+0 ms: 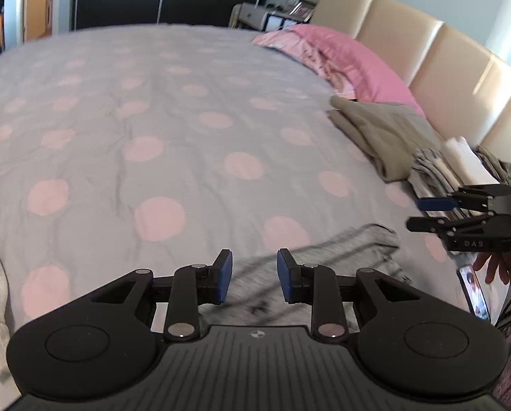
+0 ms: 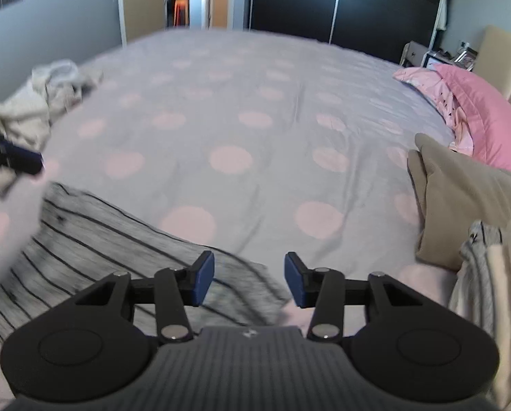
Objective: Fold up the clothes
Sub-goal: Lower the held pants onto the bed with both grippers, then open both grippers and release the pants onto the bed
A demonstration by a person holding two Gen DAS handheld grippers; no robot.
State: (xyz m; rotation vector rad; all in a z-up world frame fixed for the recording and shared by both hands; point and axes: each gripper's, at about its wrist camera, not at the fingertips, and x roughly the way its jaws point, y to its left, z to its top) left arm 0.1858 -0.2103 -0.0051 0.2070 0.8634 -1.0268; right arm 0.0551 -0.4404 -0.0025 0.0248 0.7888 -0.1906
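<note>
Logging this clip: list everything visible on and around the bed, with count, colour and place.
Striped shirt: one, grey with dark stripes, flat on near bed edge.
Folded clothes: one khaki piece, grey and white ones stacked beside it, near headboard.
Pillow: one, pink, by headboard.
Unfolded pile: cream and white, far left.
Bedspread: grey, pink dots.
Phone: one, right bed edge.
Left hand-held gripper: open, above shirt.
Right hand-held gripper: open, above shirt edge.

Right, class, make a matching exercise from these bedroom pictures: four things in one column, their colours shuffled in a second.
Things:
1. pillow
2. folded garment beside the pillow
3. striped top lying on the bedspread
4. padded headboard

Colours:
A. cream
B. grey with dark lines
C. pink
D. khaki

Pairs: 1-C, 2-D, 3-B, 4-A
</note>
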